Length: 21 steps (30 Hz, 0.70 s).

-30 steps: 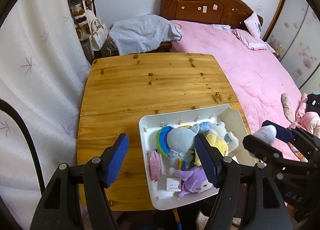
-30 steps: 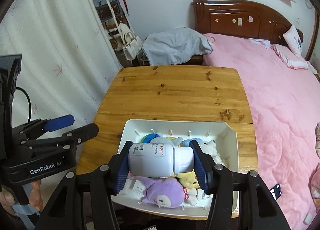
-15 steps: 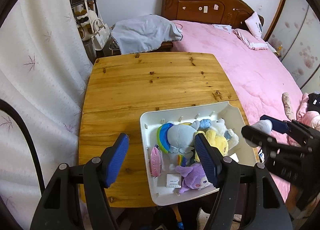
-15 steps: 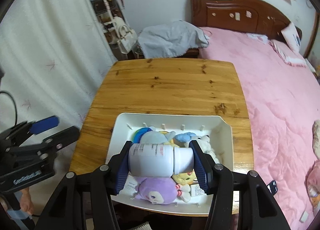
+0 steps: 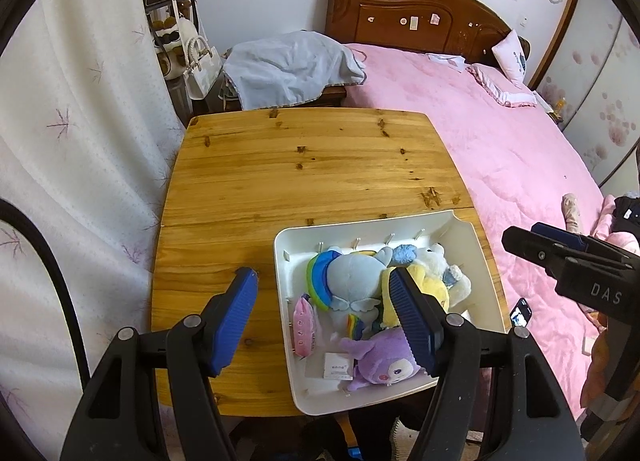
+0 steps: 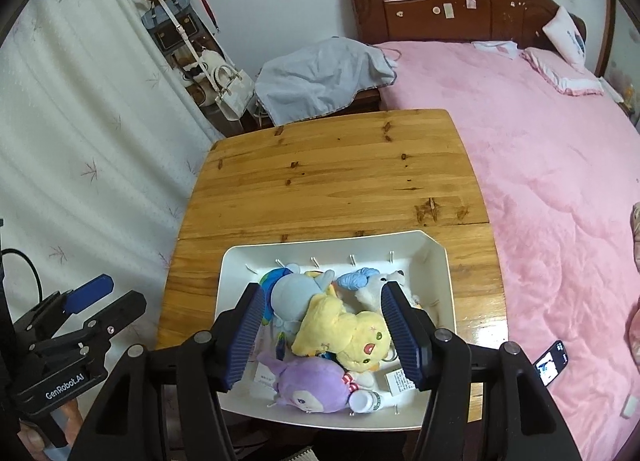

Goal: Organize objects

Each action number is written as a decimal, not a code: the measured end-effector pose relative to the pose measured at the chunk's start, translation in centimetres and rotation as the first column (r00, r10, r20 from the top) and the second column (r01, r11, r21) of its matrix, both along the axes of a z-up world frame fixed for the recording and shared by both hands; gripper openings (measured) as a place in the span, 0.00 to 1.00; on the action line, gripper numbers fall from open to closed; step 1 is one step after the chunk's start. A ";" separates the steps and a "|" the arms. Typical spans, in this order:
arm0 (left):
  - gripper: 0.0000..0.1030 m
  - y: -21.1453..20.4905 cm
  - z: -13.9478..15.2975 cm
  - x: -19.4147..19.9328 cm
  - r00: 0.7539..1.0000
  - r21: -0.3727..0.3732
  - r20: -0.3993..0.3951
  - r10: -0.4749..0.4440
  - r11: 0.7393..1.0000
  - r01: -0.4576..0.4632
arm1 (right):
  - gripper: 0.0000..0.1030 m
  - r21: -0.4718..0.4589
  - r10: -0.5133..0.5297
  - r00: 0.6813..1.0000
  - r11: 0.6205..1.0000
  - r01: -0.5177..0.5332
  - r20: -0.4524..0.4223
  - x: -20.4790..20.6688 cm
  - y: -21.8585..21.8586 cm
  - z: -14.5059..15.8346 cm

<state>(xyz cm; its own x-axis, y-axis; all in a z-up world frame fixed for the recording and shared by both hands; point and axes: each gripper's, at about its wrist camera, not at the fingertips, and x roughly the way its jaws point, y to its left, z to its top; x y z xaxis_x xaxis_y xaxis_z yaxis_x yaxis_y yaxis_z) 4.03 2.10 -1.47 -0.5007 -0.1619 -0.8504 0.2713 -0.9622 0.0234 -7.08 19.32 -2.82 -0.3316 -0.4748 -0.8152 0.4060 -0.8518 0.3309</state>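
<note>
Filling the far half, bare wooden surface [image 6: 332, 177] runs between curtain [image 6: 80, 133] and pink bed [image 6: 540, 165]. Near its front edge sits the white tray [image 6: 438, 261] of plush toys [image 6: 344, 329], a white bottle [image 6: 366, 401] at the tray's near rim. Right tool [image 6: 324, 335] and left tool [image 5: 324, 315] both hang spread apart, gripping nothing.

The left gripper [image 5: 326, 315] hangs with its blue pads wide apart and nothing between them. The right gripper [image 6: 322, 331] is likewise spread and empty. At the left edge, seemingly a hand [image 6: 36, 427] grips the left handle.
</note>
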 end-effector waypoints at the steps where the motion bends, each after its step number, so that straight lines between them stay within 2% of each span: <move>1: 0.70 0.0 0.0 -0.1 1.000 0.002 0.000 0.000 1.000 0.000 | 0.60 0.000 0.005 1.000 1.000 -0.005 -0.003 0.1 -0.1 0.1; 14: 0.70 1.2 0.9 -0.3 1.000 0.021 -0.006 -0.019 1.000 0.020 | 0.60 -0.001 0.051 0.997 0.999 -0.051 -0.058 2.1 -0.5 1.9; 21: 0.70 1.8 1.1 -0.1 1.000 -0.004 0.006 0.006 1.000 -0.006 | 0.60 -0.002 0.018 0.998 1.000 -0.018 -0.057 2.8 -0.3 2.2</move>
